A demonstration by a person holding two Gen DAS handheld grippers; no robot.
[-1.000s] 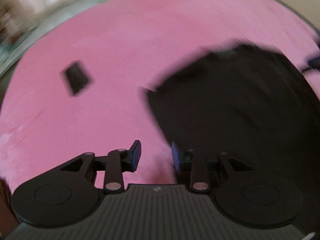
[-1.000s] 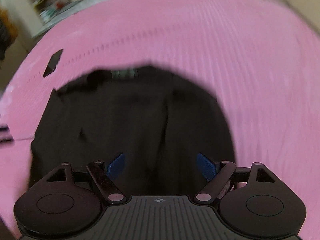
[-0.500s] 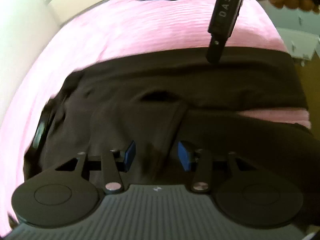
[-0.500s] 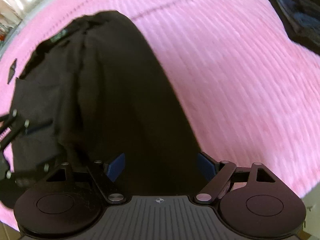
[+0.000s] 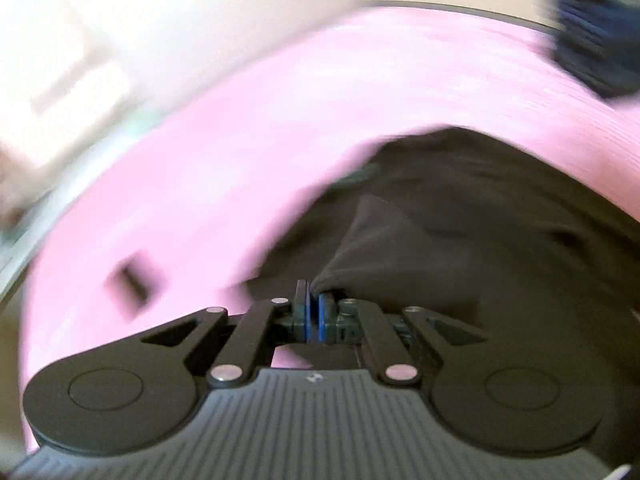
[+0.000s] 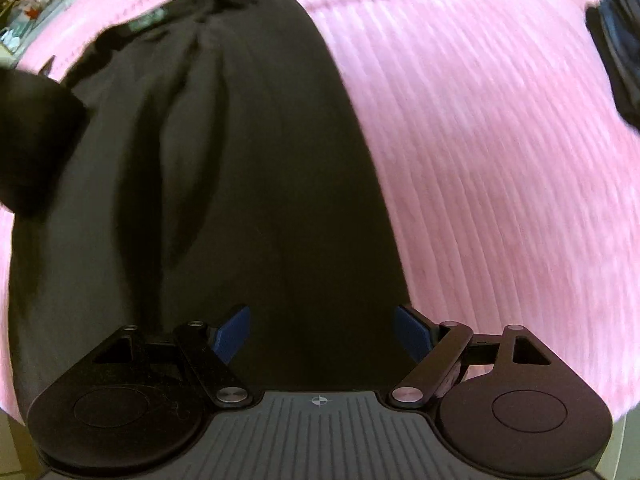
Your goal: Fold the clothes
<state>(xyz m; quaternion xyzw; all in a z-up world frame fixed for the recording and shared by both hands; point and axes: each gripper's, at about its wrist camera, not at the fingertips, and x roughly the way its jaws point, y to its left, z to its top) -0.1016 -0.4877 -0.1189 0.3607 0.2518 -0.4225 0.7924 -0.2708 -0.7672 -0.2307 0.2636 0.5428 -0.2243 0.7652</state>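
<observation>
1. Two grippers were in view, one per wrist camera, both over a pink ribbed bedcover [image 6: 500, 160].
2. The left gripper [image 5: 313, 307] had its blue pads pressed together, pinching a raised fold of the black garment [image 5: 480, 216]; the cloth rose to a peak just at the pads.
3. The right gripper [image 6: 322, 334] stood with its fingers spread wide and nothing between them, hovering above the lower part of the same garment [image 6: 240, 168].
4. The garment lay on the bedcover, filling the left and middle of the right wrist view, with long creases running along it and a small green label [image 6: 146, 21] near its far end.
5. A pile of dark blue clothing [image 6: 616, 40] sat at the far right edge of the bedcover, well apart from the garment.
6. A small dark rectangular object [image 5: 130, 280] lay on the pink cover left of the left gripper; blur hid what it was.
</observation>
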